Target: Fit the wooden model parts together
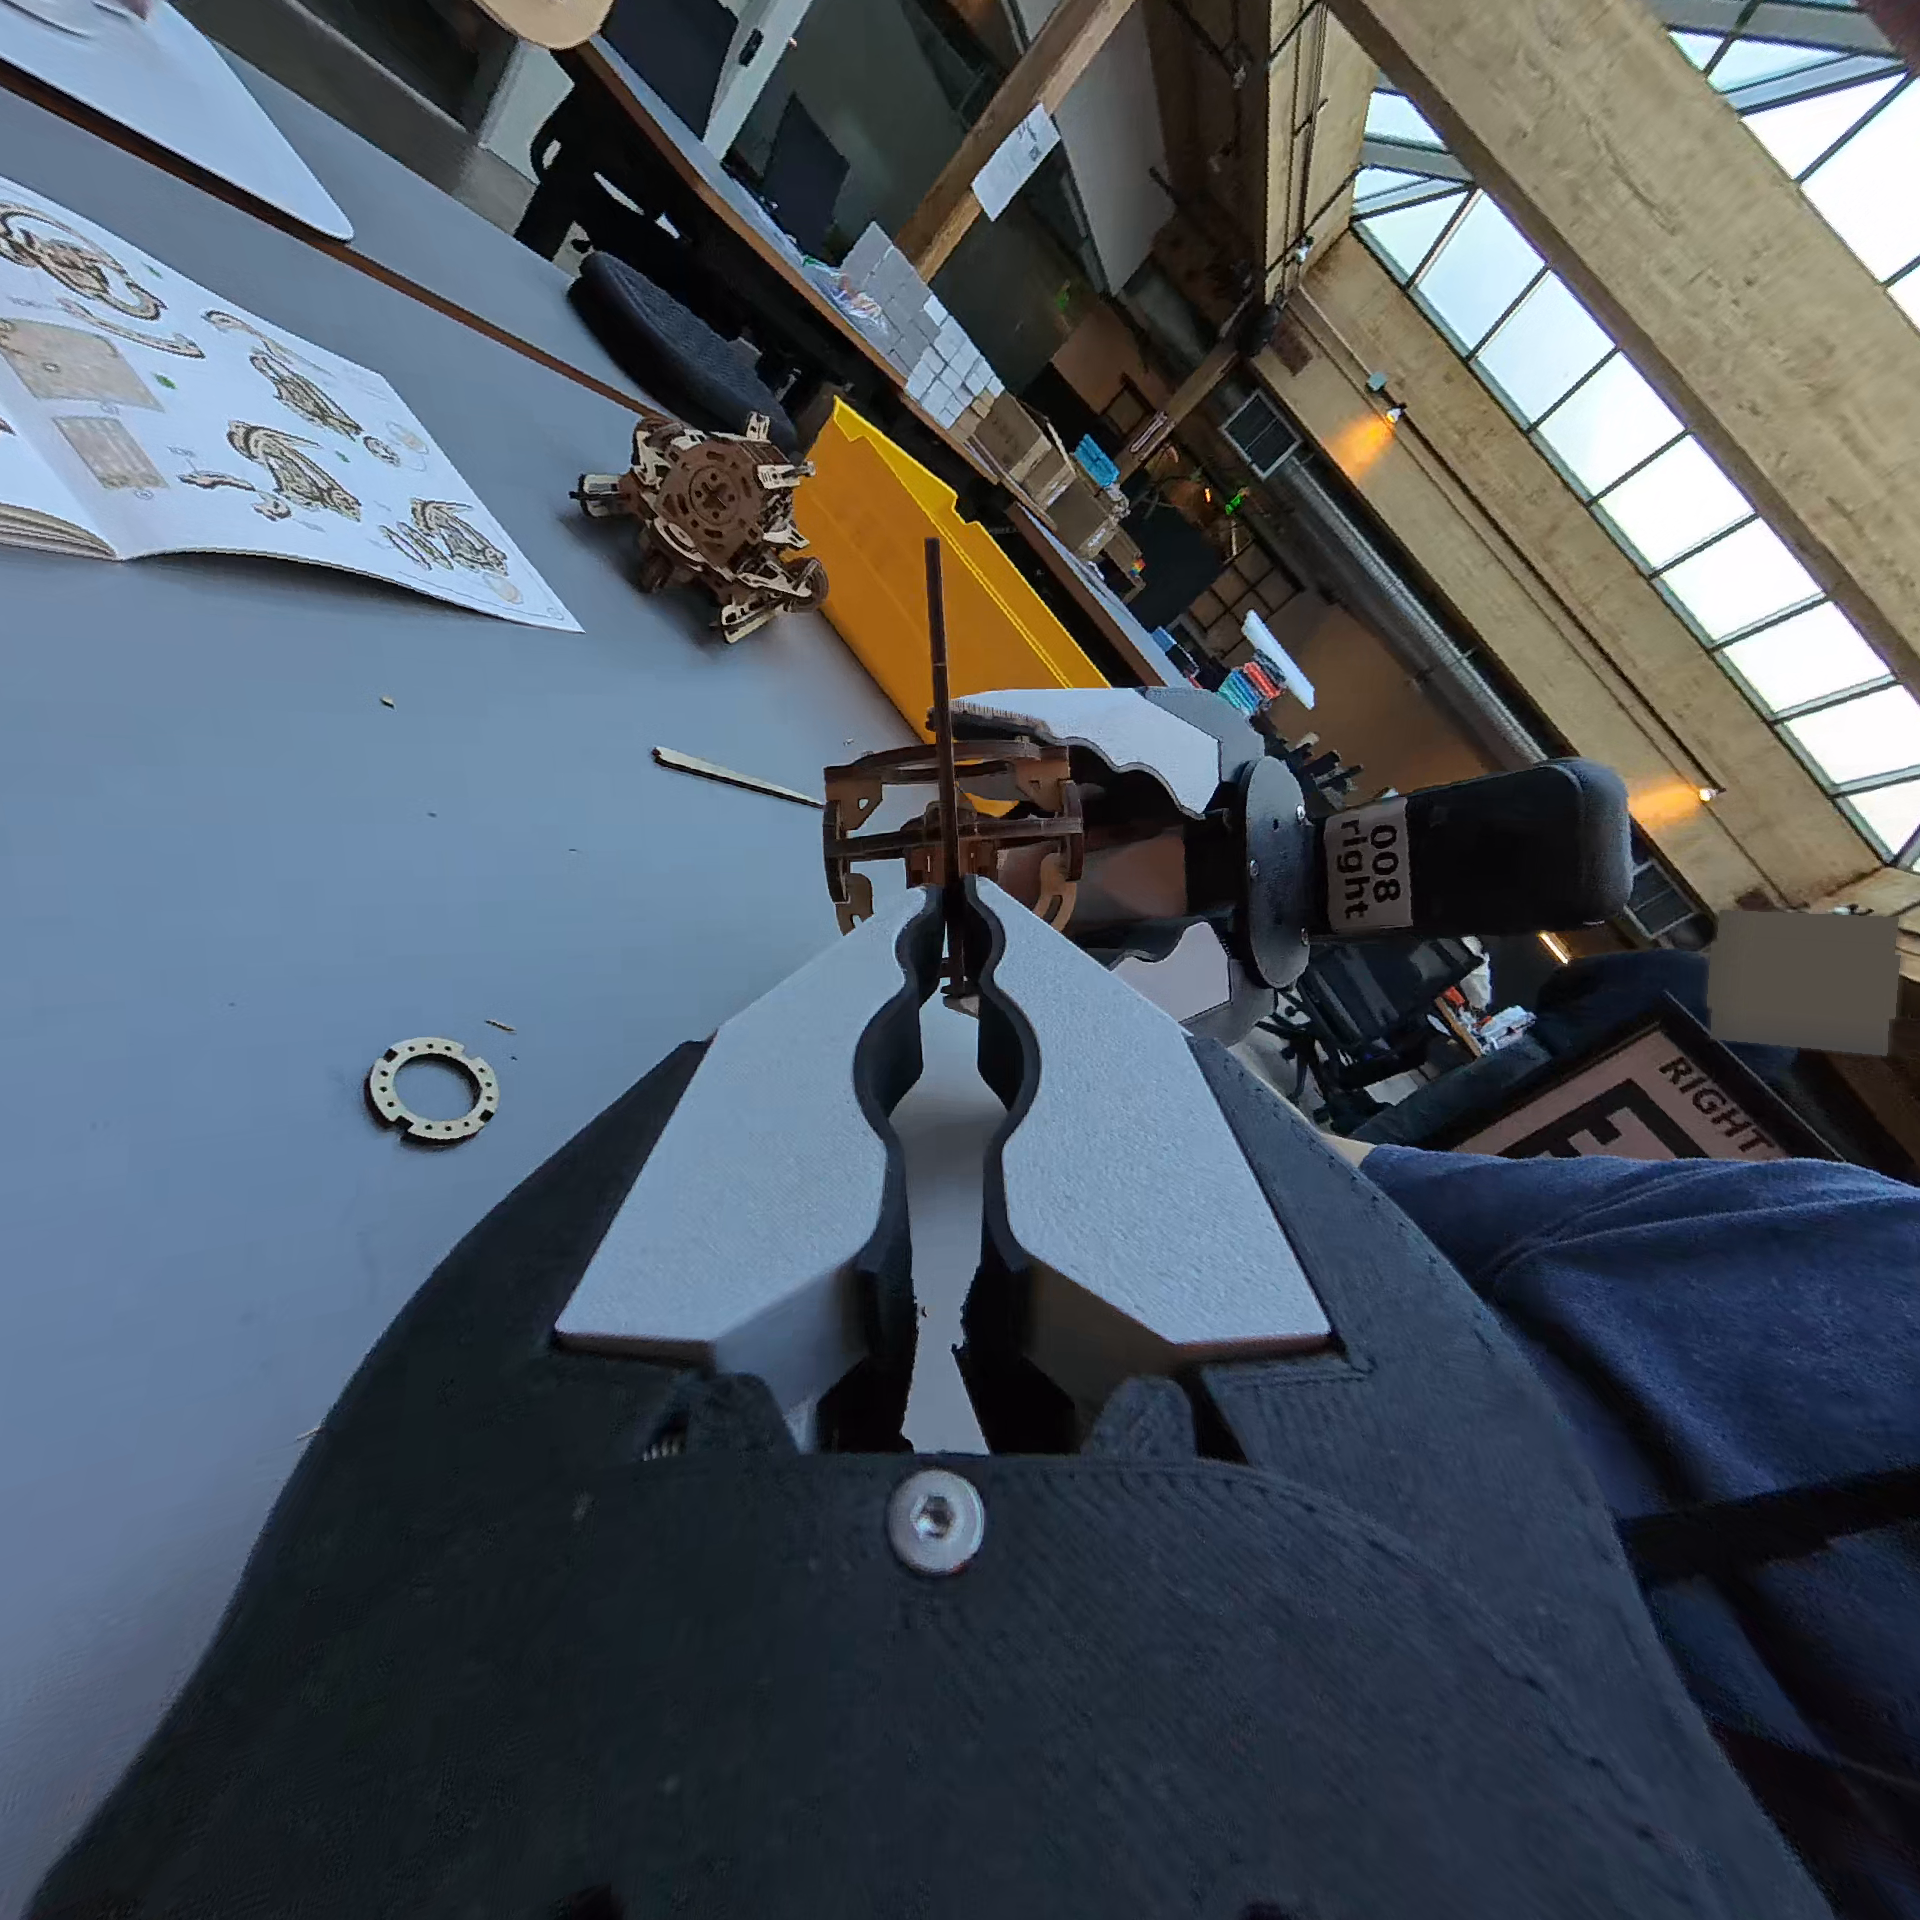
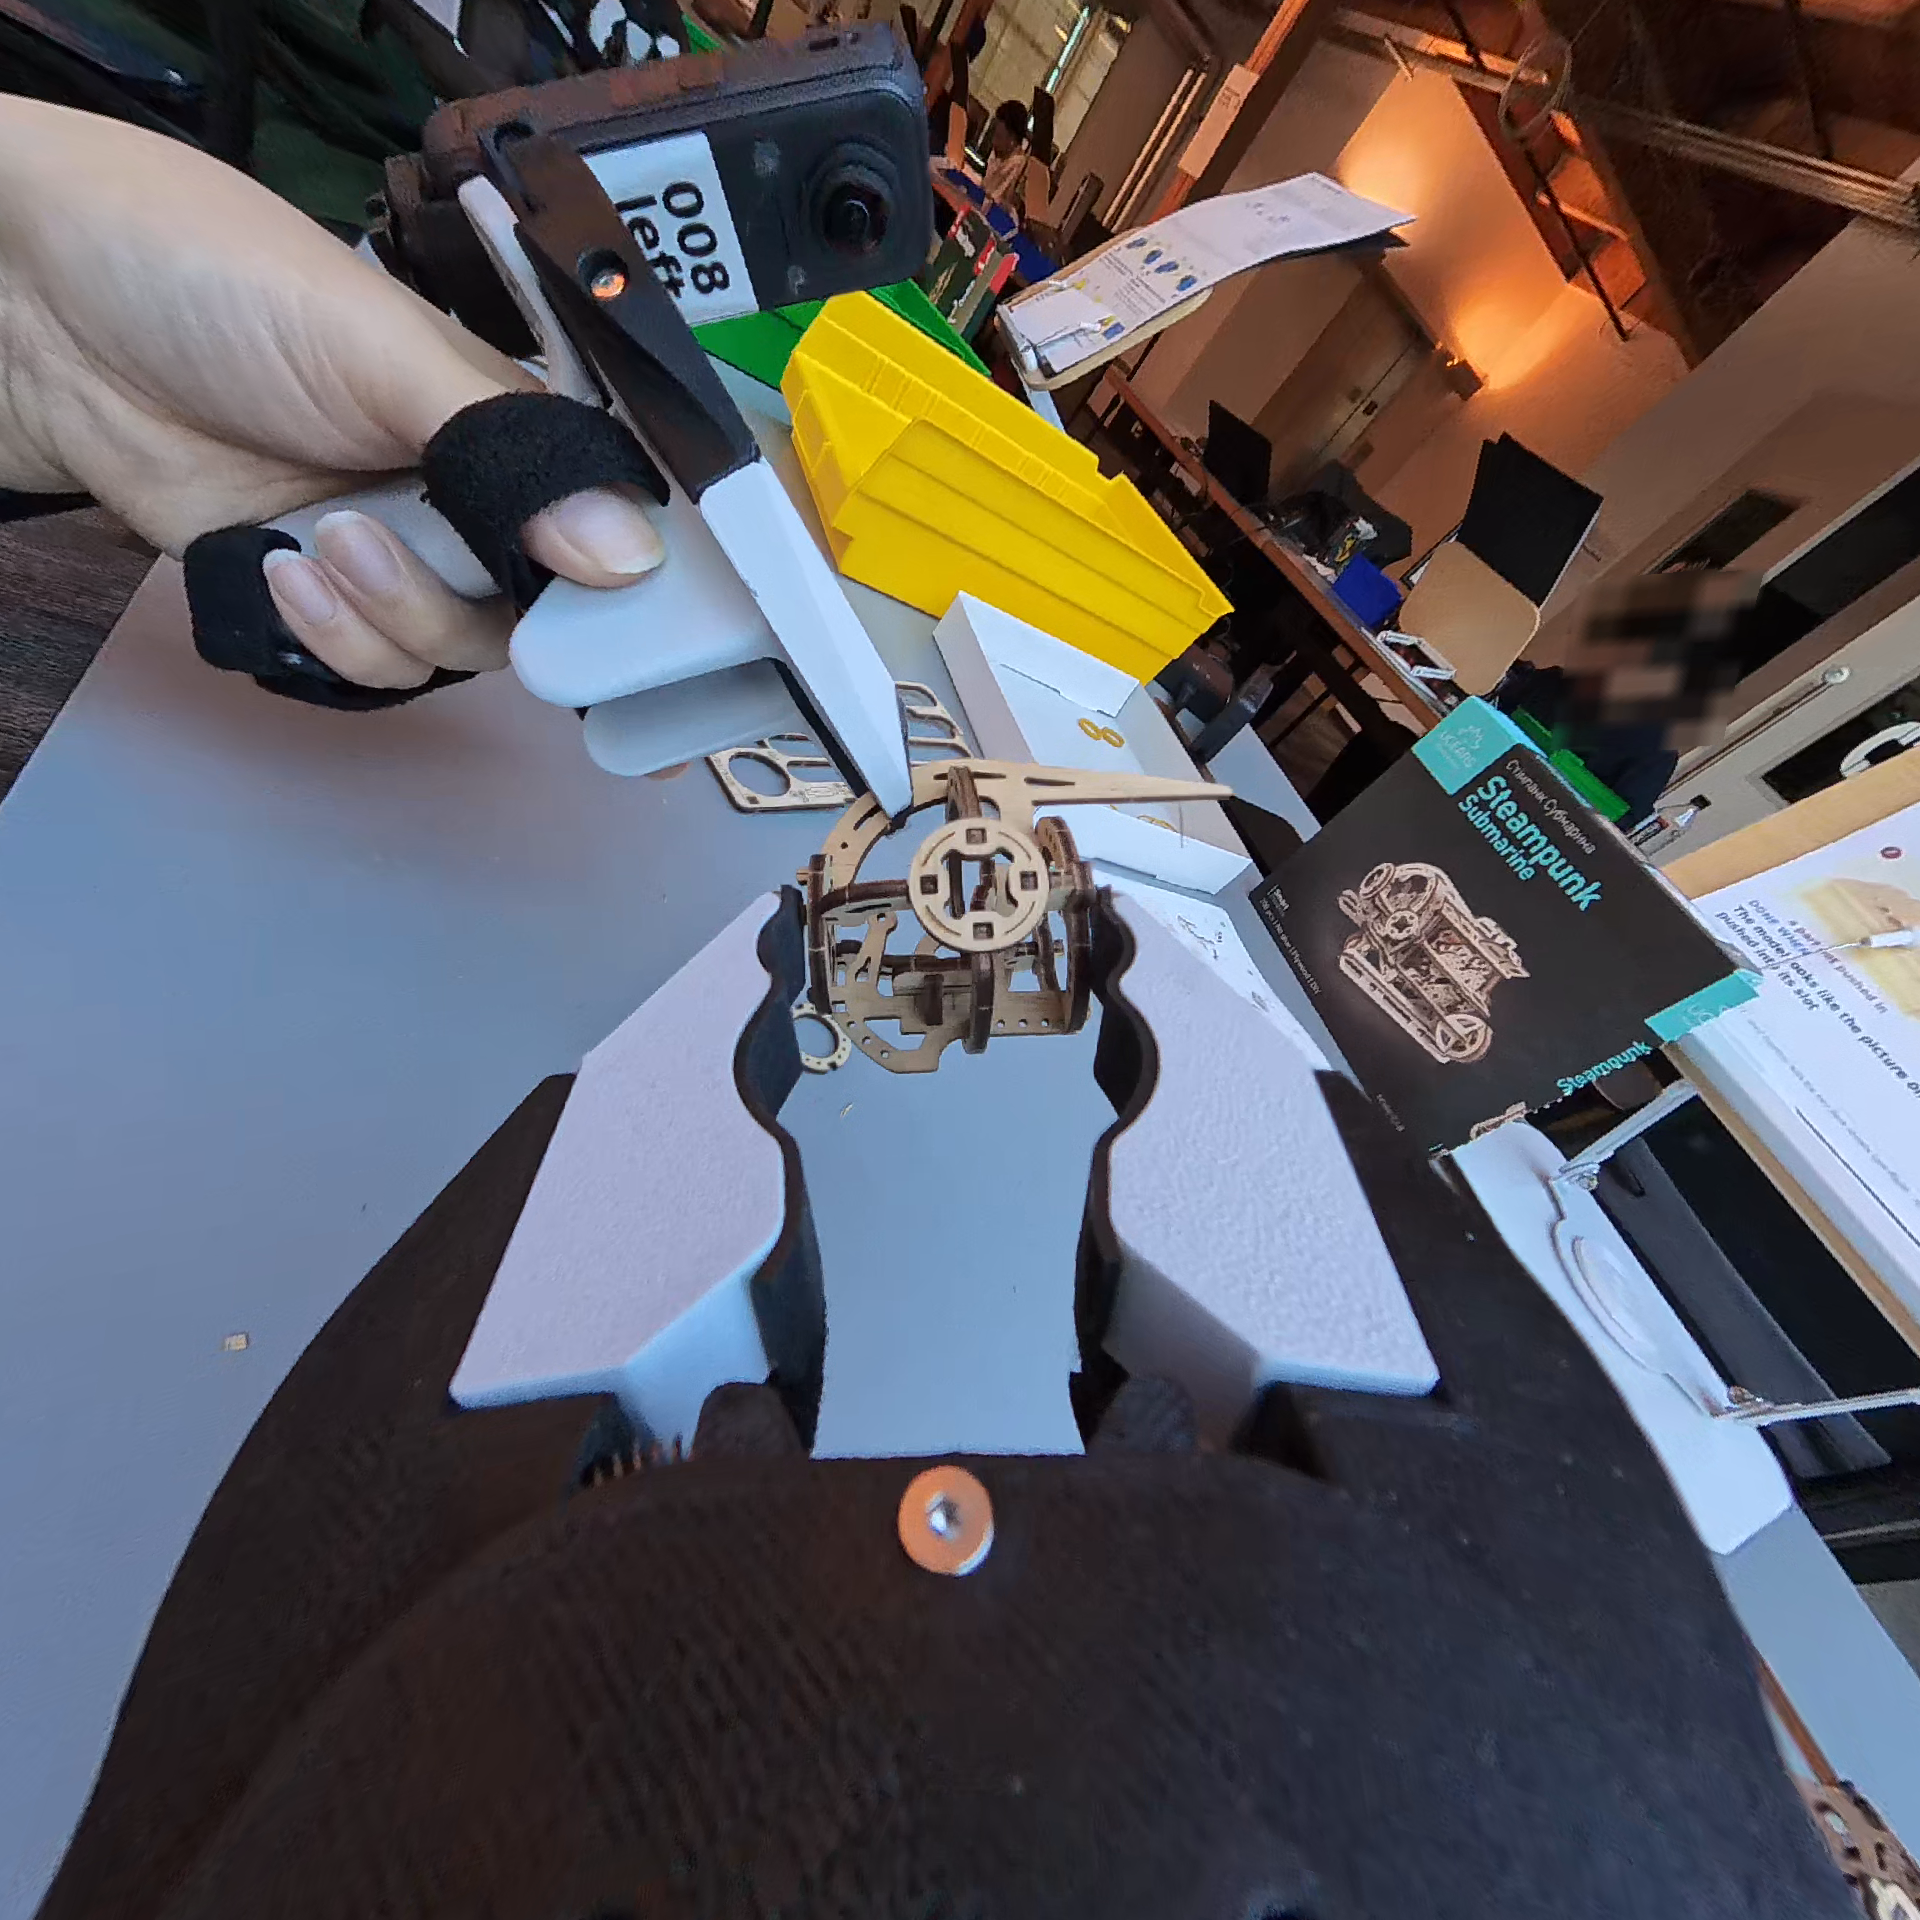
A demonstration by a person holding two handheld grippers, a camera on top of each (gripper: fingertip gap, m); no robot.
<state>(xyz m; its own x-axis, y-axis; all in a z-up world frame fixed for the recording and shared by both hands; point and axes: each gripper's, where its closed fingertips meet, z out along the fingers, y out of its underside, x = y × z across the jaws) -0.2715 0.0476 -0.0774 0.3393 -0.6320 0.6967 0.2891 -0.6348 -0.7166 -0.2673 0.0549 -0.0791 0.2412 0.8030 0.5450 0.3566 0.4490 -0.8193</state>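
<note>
My right gripper [image 2: 945, 935] is shut on a small round wooden cage assembly [image 2: 940, 966] with a disc on its front, and holds it above the grey table [image 2: 312, 935]. My left gripper [image 1: 954, 904] is shut on a thin flat wooden part [image 1: 938, 675], seen edge-on here. In the right wrist view that part [image 2: 1101, 798] is a curved arc with a long pointed tail, lying against the top of the cage. The left gripper [image 2: 888, 800] comes in from the upper left there. The cage [image 1: 935, 821] and the right gripper [image 1: 1081, 790] show just beyond my left fingertips.
On the table lie a loose wooden ring [image 1: 433, 1091], a thin wooden stick [image 1: 727, 774], a larger built wooden model [image 1: 717, 520] and an open instruction booklet [image 1: 208, 416]. A yellow bin [image 2: 987, 499], a white box [image 2: 1039, 707], a punched wooden sheet [image 2: 779, 774] and the black kit box [image 2: 1486, 935] stand behind. Left and right tips are no more than a few centimetres apart. From either gripper's tips it is about 30 cm to the larger built wooden model [image 1: 717, 520].
</note>
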